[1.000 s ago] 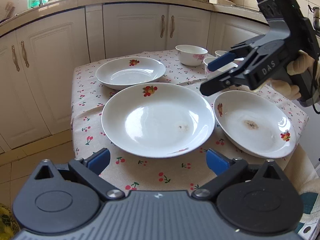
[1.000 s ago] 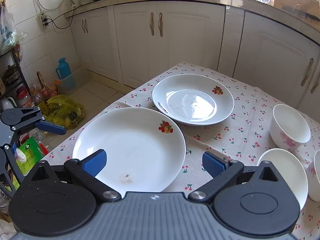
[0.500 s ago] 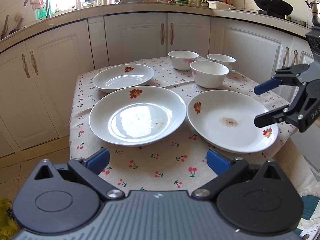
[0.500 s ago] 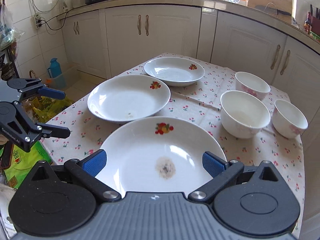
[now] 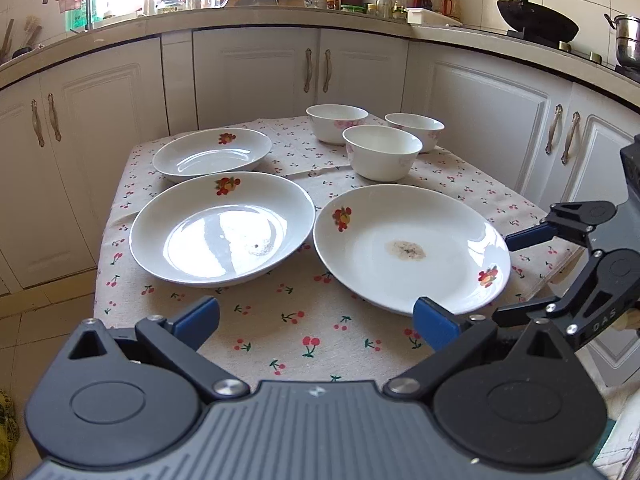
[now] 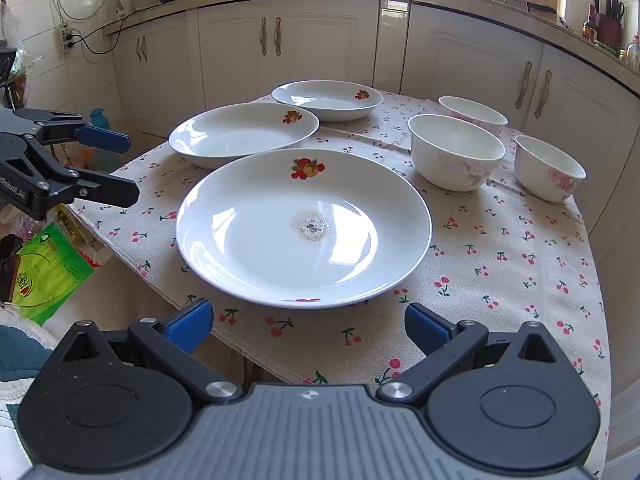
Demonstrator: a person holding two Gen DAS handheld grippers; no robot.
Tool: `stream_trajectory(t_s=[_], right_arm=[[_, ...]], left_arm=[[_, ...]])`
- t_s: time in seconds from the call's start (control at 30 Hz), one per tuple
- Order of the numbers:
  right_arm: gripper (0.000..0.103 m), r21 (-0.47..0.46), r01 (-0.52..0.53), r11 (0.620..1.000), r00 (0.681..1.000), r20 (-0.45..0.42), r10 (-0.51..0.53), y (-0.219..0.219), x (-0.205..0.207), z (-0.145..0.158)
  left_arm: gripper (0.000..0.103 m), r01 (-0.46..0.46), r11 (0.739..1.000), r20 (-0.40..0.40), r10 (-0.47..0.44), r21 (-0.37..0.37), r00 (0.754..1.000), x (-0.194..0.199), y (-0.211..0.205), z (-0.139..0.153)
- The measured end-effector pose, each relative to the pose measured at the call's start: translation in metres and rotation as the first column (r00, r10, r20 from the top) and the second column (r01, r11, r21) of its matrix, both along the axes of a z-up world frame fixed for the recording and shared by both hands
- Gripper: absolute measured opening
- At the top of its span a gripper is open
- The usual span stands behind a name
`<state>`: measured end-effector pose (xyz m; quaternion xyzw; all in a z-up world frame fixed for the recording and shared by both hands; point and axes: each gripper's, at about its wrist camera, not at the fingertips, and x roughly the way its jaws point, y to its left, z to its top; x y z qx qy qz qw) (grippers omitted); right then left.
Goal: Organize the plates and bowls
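Stained plate; three empty bowls behind.

A cherry-print tablecloth covers the table. White cabinets line the walls under a countertop holding bottles, a black wok and a steel pot. A green bag lies on the floor.
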<state>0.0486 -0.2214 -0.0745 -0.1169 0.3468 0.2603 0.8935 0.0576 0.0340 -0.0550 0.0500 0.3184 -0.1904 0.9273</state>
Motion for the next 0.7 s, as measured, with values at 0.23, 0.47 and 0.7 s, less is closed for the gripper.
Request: stream_trajectory(t_s=[0.23,0.47,0.7], right_arm=[[0.103,-0.004,-0.025,1.0,1.0,0.004,0.025,0.005,0.013,-0.014],[0.103,0.021,-0.049,0.999,0.998,0.028,0.048,0.007,0.02,-0.019],[0.103,0.039,-0.04,0.998,0.997,0.064,0.037,0.005,0.015,-0.023]], left_arm=[[0.102,0.049,0.998,-0.05,-0.048,0.025,0.998,0.016,-0.009,0.005],[0.102,0.132,0.99,-0.043,-0.13,0.042,0.991,0.043,-0.024,0.018],[0.102,0.254,0.965,-0.082,-0.248,0.069,0.965,0.087,-0.053,0.022]])
